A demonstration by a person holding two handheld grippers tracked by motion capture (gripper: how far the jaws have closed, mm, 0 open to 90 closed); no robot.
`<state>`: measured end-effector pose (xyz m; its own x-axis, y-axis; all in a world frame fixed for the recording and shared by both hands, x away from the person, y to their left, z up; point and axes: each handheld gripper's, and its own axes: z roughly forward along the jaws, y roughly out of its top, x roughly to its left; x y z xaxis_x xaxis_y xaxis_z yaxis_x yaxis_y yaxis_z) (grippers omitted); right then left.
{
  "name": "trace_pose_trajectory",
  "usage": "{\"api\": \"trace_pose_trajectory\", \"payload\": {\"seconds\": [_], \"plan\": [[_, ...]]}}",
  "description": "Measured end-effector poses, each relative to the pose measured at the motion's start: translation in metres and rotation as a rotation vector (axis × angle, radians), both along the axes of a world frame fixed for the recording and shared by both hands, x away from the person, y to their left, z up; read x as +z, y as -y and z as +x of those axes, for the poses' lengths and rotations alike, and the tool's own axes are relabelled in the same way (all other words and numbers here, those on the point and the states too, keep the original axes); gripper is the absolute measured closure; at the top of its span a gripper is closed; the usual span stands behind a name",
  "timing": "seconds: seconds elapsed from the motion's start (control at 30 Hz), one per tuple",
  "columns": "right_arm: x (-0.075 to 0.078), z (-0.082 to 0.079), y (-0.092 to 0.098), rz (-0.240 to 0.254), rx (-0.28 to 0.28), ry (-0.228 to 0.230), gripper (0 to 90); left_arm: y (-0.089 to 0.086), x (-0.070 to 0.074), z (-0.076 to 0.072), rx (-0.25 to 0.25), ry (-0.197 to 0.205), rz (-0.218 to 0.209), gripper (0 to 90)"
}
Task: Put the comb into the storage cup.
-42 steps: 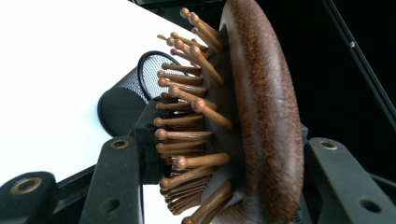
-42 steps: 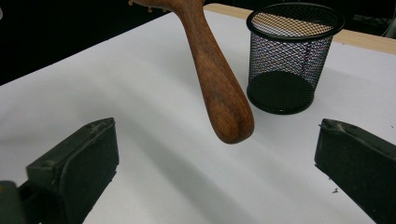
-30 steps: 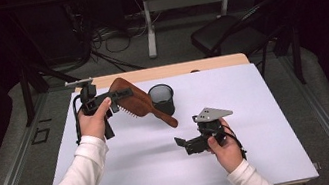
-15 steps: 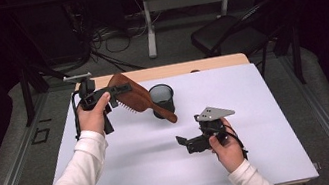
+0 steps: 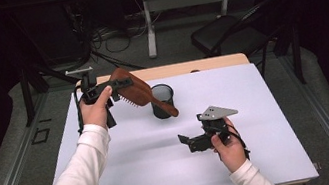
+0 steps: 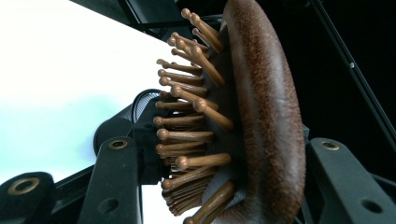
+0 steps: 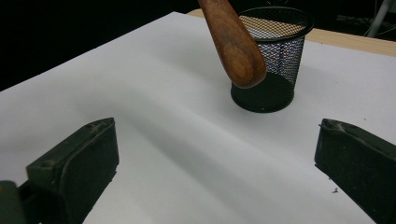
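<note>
Left gripper [image 5: 118,85]: at the far left of the table, raised above the white sheet. Its jaws are clamped on the head of the hairbrush, one on the bristle side and one on the smooth back.
Hairbrush [image 5: 139,92]: brown wood, held in the air and tilted. The head is in the left gripper and the handle slopes down to the right and toward the near side (its rounded end hangs in front of the cup). In the left gripper view the bristles [image 6: 187,130] have small round tips and point to the left.
Cup [image 5: 163,101]: black mesh, upright, standing on the sheet near the middle, just behind the handle end. I cannot tell if the handle touches it.
Right gripper [image 5: 184,140]: near right, low over the sheet, well apart from the cup. Its jaws stand wide with nothing between them, and they point toward the cup.
Table [image 5: 228,60]: light wood, covered almost fully by the white sheet [image 5: 164,163].
</note>
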<state>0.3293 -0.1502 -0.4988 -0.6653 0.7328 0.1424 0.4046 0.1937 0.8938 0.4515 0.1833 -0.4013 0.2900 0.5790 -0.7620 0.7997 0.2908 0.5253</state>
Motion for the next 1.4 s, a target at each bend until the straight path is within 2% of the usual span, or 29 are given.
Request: {"api": "trace_pose_trajectory", "payload": {"seconds": [0.13,0.73,1.4], "plan": [[0.0,0.0,0.001,0.002,-0.003,-0.001,0.0,0.001,0.0,0.003,0.003,-0.001,-0.013,49.6],[0.0,0.001,0.003,0.01,-0.01,-0.002,0.0,0.001,0.006,0.009,0.023,0.011,-0.009,49.5],[0.001,0.001,0.004,0.01,-0.012,0.0,0.0,-0.003,0.018,0.022,0.085,0.035,-0.003,49.5]]}}
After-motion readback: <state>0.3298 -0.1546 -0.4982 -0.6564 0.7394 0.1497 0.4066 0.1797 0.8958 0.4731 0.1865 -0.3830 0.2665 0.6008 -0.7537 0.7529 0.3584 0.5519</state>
